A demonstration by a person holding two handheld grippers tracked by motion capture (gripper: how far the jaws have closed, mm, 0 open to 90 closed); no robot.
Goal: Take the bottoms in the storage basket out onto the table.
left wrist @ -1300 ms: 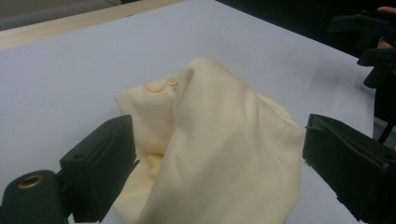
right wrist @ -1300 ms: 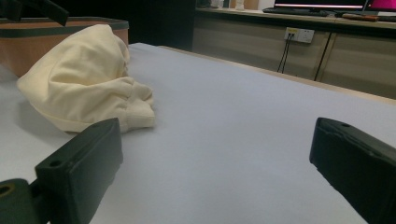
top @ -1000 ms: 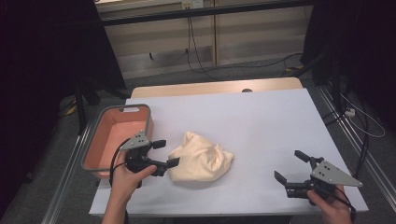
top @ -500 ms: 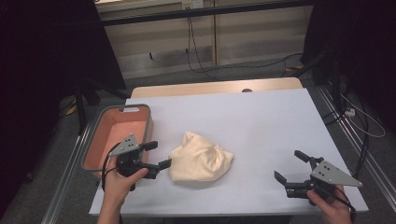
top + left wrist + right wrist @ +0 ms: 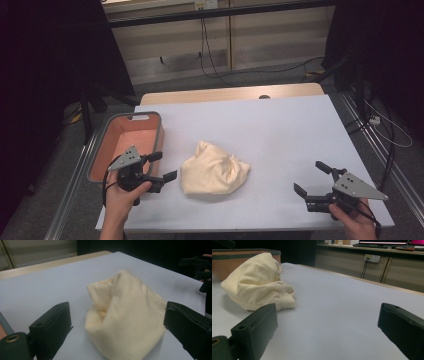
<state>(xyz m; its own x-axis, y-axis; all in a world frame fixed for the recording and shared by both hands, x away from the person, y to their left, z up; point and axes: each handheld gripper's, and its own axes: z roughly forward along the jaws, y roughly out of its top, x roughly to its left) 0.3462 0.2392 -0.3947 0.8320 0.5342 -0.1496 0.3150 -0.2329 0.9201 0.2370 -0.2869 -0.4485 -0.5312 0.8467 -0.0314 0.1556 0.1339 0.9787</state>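
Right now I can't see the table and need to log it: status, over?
Left gripper open, just short of the cream cloth. Right gripper open, well clear. Cloth bunched on the table, untouched. Nothing in the way.

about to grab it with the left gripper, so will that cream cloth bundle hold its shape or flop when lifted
The cream cloth bundle will probably flop: it lies crumpled in soft folds, so it would likely sag and unfurl. It looks light for its bulk. Pushed, it should bunch and drag on the white table rather than slide or roll.
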